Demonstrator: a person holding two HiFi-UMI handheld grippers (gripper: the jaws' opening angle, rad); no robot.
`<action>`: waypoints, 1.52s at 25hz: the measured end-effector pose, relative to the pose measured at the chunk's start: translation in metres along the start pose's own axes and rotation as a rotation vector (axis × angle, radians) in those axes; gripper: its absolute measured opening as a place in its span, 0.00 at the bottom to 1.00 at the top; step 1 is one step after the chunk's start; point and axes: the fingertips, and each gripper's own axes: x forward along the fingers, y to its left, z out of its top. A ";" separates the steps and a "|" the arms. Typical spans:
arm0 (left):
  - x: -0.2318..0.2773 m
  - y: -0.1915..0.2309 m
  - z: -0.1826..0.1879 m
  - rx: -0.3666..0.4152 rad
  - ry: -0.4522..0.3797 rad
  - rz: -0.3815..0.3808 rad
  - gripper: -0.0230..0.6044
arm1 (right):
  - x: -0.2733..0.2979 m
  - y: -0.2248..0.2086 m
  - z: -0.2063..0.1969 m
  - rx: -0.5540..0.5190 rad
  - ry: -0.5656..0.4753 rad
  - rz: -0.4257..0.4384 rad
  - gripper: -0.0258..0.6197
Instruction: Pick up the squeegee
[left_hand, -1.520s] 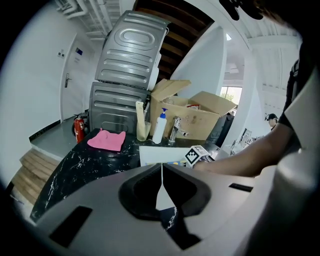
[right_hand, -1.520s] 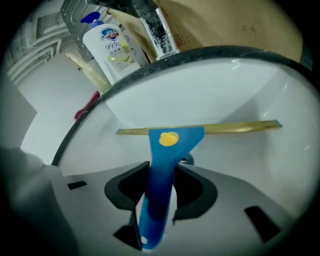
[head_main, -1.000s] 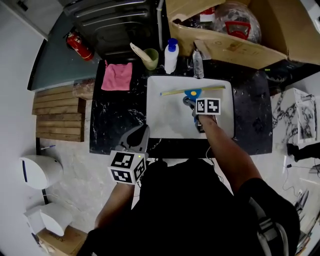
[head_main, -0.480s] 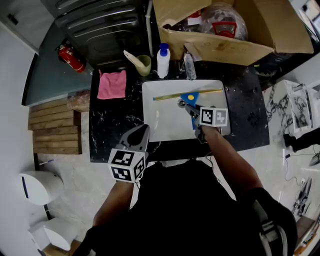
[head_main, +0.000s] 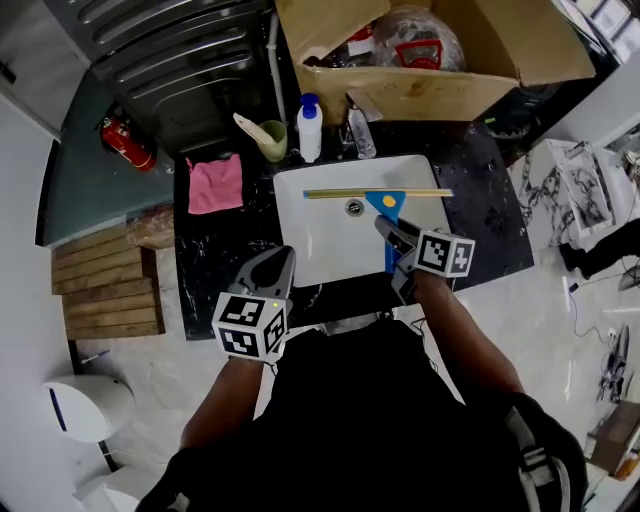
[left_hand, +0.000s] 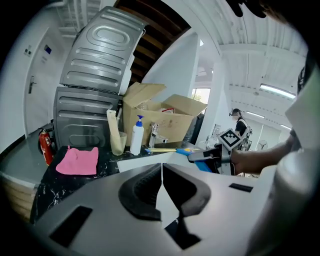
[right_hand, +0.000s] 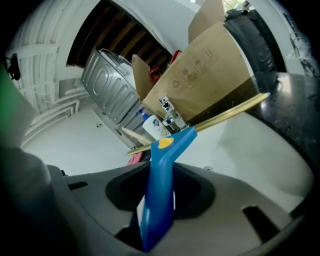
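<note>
The squeegee (head_main: 385, 203) has a blue handle and a long yellow blade; it hangs over the white sink (head_main: 310, 240), blade towards the faucet. My right gripper (head_main: 397, 238) is shut on the handle's lower end. In the right gripper view the blue handle (right_hand: 159, 190) stands upright between the jaws of my right gripper (right_hand: 160, 200), and the blade (right_hand: 225, 114) slants across the top. My left gripper (head_main: 270, 268) hovers at the counter's front edge, left of the sink, shut with nothing in it. The left gripper view shows my left gripper (left_hand: 161, 172) with its pads touching and the squeegee (left_hand: 186, 150) beyond.
Behind the sink stand a faucet (head_main: 358, 122), a soap bottle (head_main: 308, 128) and a green cup (head_main: 270, 142) holding a brush. A pink cloth (head_main: 215, 183) lies on the dark counter. An open cardboard box (head_main: 440, 75) sits at the back. A fire extinguisher (head_main: 125, 143) stands far left.
My right gripper has risen out of the sink with the squeegee in it and come back towards the front edge. The left gripper has hardly shifted.
</note>
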 end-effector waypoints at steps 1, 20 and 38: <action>0.000 -0.001 0.000 0.006 0.000 -0.010 0.07 | -0.007 0.003 0.002 0.005 -0.021 -0.004 0.25; -0.010 -0.022 0.034 0.041 -0.110 -0.103 0.07 | -0.095 0.048 0.025 -0.018 -0.243 0.017 0.24; -0.022 -0.130 0.026 0.029 -0.195 0.006 0.07 | -0.175 0.049 0.038 -0.092 -0.236 0.208 0.24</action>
